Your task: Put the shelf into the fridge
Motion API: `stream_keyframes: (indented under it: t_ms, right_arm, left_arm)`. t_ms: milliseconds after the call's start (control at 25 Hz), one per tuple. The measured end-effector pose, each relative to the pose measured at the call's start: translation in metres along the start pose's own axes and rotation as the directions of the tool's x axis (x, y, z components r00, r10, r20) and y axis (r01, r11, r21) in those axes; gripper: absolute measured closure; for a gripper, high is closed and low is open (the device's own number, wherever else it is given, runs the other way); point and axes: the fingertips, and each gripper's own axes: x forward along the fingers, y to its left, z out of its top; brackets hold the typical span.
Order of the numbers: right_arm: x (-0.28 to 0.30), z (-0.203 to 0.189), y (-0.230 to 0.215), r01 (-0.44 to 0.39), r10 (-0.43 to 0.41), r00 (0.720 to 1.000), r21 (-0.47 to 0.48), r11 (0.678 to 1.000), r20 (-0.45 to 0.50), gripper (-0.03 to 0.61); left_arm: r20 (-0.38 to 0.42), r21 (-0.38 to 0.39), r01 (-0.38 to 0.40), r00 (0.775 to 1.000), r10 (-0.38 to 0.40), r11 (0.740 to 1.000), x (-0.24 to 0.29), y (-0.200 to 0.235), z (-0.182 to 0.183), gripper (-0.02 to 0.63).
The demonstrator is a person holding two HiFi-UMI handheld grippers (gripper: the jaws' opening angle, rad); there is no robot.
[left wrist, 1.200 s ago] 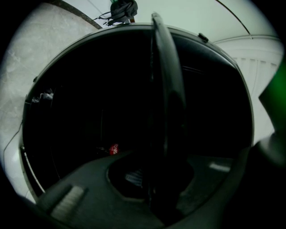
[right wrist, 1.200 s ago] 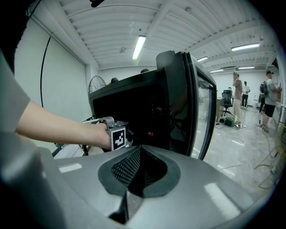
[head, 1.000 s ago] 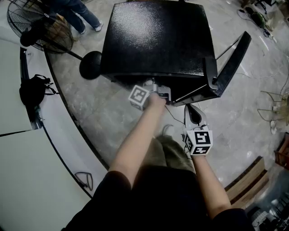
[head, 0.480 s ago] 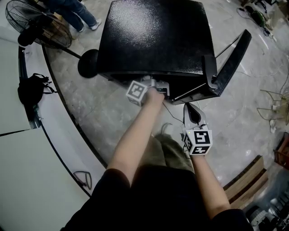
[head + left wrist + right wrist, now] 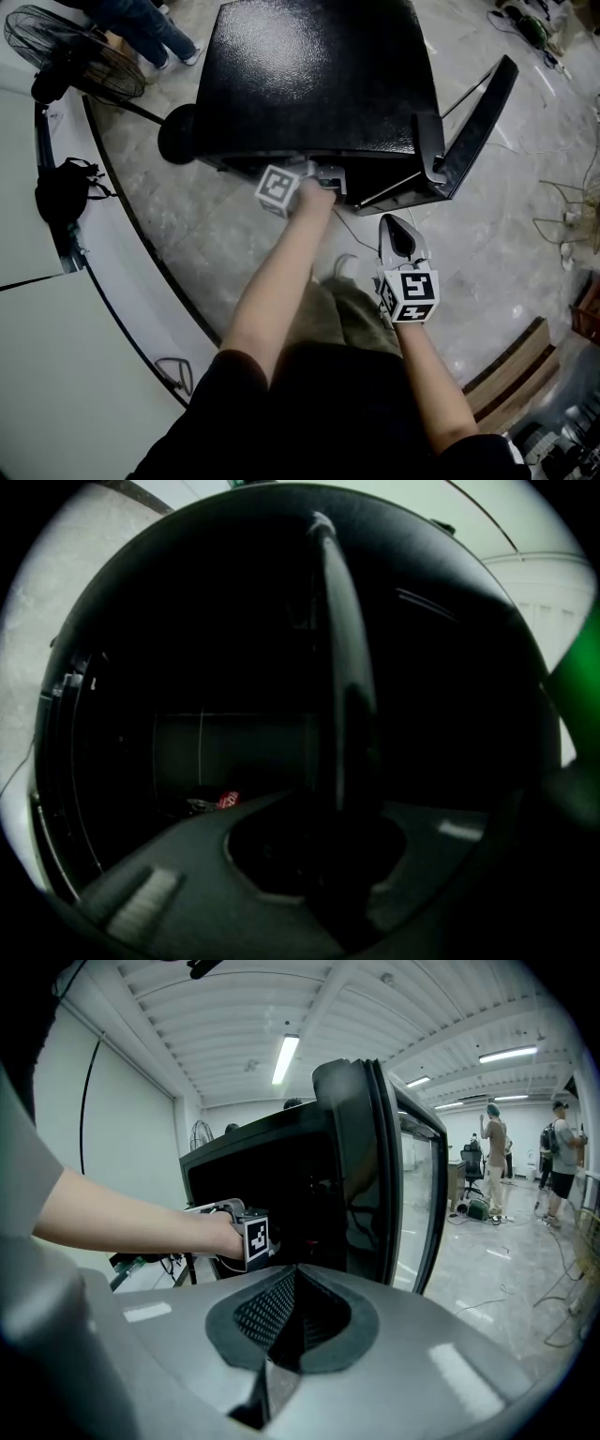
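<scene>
Two grippers. Left gripper (image 5: pixel 326 178): jaws almost closed, pinching the dark shelf (image 5: pixel 339 667) edge-on; the shelf runs straight ahead of them into the unlit interior of the black fridge (image 5: pixel 319 75). Right gripper (image 5: pixel 281 1326): jaws pressed together, nothing between; open fridge door (image 5: pixel 473 122) ahead, slightly right.

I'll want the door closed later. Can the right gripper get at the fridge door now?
Probably yes: the door stands open just ahead of the right gripper, nothing between them; the left arm reaches into the fridge further left.
</scene>
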Motion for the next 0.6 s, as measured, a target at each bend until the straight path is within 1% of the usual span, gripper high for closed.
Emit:
stream_keyframes:
  t_ms: [400,480,600]
  right_arm:
    - [-0.0025,-0.0027,-0.0075,0.028,-0.028,1.000,0.006,1.000,0.000,0.578]
    - [-0.0035,-0.0016,-0.0082,0.033,-0.033,0.999,0.005,0.999,0.004,0.577]
    - [-0.0049,-0.0016,-0.0084,0.031,-0.031,1.000,0.002,1.000,0.006,0.578]
  left_arm:
    - [0.005,0.012,0.040,0.999,-0.040,0.999,0.0042,-0.0068,-0.0010,0.587]
    - [0.010,0.009,0.061,0.998,-0.061,0.998,0.0039,-0.0056,0.0001,0.552]
    - [0.017,-0.001,0.084,0.996,-0.084,0.996,0.0034,-0.0061,0.0011,0.530]
